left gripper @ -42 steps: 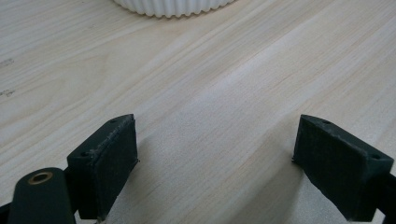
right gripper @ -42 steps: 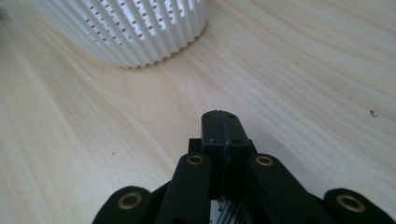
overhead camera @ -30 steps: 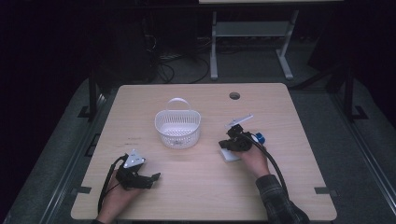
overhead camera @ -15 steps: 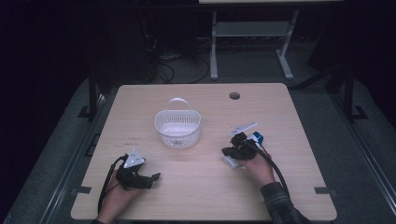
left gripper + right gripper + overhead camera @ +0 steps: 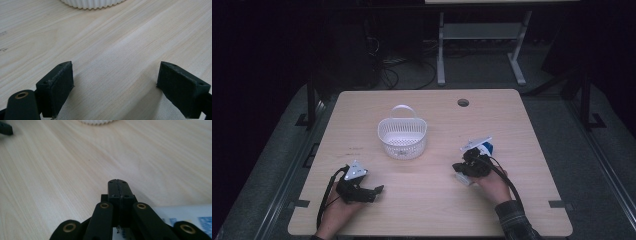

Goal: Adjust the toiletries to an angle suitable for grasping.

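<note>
Near the white basket (image 5: 402,145), on the side closer to me, both of my claws sit low over the wooden table (image 5: 427,215). My right claw (image 5: 457,169) is to the right of the basket and a bit closer to me, and its tip points back toward the basket. My left claw (image 5: 379,190) is to the left of the basket and closer to me as well, well apart from it.

I think I am at the pick-up step. A flat white and blue packet (image 5: 190,216) lies on the table right under my right claw, on the far side from the basket. The basket looks empty from above, so I guess the packet should go into it.

My right claw is shut tight. Its two black pads (image 5: 113,188) press on each other, and I see nothing between them at the tip. It rests over the packet, but I can't tell if it touches it. It does not hold it.

My left claw is wide open and holds nothing. Bare table shows between its pads (image 5: 56,87).

Next, I would open my right claw, slide it around the packet's edge, and squeeze.
</note>
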`<state>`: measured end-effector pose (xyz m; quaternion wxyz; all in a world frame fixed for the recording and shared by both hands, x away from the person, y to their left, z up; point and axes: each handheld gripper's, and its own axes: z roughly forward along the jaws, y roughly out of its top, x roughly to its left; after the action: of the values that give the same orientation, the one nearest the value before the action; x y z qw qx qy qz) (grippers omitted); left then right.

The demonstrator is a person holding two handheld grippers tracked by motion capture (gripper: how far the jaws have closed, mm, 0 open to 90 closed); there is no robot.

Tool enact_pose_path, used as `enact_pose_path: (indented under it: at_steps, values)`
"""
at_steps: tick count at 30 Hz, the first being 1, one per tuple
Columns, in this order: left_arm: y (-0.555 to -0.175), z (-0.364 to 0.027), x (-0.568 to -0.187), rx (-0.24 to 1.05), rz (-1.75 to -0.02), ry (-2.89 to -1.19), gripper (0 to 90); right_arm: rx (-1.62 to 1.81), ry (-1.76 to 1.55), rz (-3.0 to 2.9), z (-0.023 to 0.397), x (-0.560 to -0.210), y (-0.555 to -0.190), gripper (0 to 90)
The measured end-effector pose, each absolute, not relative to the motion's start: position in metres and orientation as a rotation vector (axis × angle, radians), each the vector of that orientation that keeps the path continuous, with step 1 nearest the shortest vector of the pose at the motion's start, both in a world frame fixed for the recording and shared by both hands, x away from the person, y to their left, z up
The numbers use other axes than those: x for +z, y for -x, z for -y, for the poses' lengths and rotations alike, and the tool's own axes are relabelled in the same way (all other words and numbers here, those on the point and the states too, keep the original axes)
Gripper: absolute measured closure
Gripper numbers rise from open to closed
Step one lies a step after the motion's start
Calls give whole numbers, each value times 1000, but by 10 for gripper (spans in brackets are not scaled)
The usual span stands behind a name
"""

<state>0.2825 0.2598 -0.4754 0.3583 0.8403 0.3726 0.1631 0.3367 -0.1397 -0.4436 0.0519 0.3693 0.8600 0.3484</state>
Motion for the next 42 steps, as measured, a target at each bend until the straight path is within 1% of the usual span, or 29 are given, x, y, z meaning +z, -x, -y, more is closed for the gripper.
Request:
enact_pose_path:
  at_steps: [7, 11, 17, 23, 31, 42]
  values:
    - [-282, -260, -475, 420, -960, -2168, 127, 1122, -1152, -2485, 163, -428, -336, 896]
    - [-282, -260, -475, 419, -960, -2169, 127, 1114, -1215, -2401, 187, -424, -338, 896]
    - [-282, -260, -475, 422, -957, -2170, 127, 1088, -1314, -2290, 221, -424, -343, 896]
    - [-282, -260, -475, 420, -957, -2172, 127, 1046, -1394, -2218, 245, -432, -350, 896]
    - [-282, -260, -475, 419, -956, -2179, 127, 1013, -1493, -2160, 262, -450, -363, 896]
    - [-282, -260, -475, 419, -960, -2174, 127, 1001, -1533, -2161, 258, -463, -377, 896]
